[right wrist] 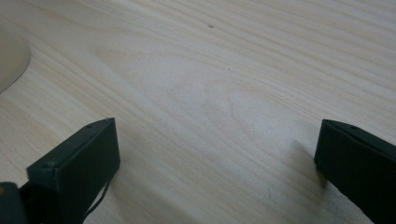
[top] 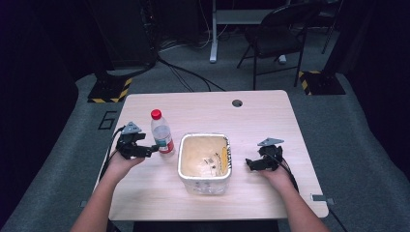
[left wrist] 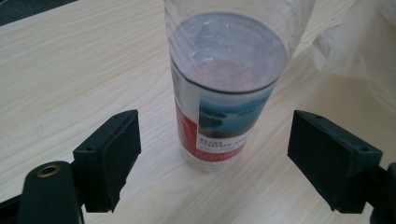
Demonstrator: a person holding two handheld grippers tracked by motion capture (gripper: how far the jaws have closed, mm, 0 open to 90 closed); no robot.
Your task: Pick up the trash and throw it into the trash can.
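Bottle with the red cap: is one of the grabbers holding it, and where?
No. The bottle stands on the table between the left gripper's open jaws, untouched. The right gripper is open over bare wood.

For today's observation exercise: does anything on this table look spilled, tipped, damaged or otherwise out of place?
Nothing stands out. The bottle stands upright with its red cap on, beside the white tub, and the table looks dry.
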